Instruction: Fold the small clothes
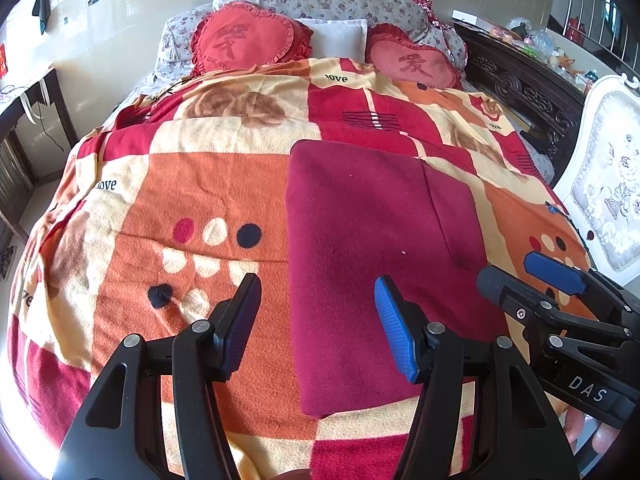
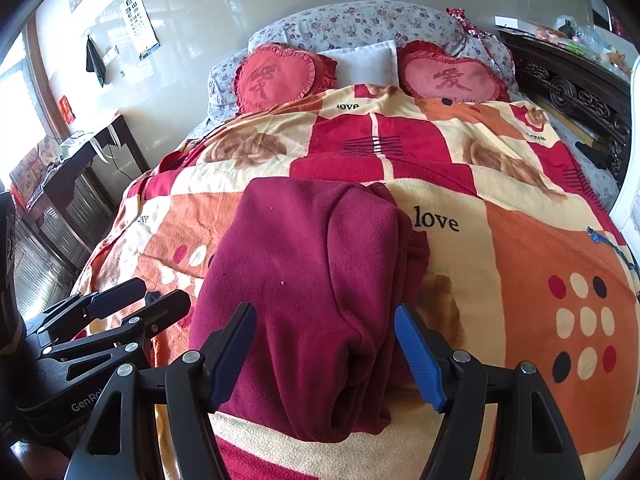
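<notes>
A dark red fleece garment (image 1: 360,248) lies folded into a long rectangle on the patterned blanket (image 1: 192,184). In the right wrist view the garment (image 2: 304,280) shows a folded sleeve edge running down its right side. My left gripper (image 1: 320,320) hovers open above the garment's near left edge, nothing between its fingers. My right gripper (image 2: 326,350) stands open over the garment's near end, pads apart from the cloth. Each gripper also shows in the other's view: the right gripper (image 1: 532,276) at the right, the left gripper (image 2: 156,296) at the left.
Two red heart cushions (image 1: 248,36) and a white pillow (image 1: 340,36) sit at the head of the bed. A dark carved headboard (image 1: 528,96) and a white chair (image 1: 612,184) stand on the right. A dark desk (image 2: 80,168) lines the left wall.
</notes>
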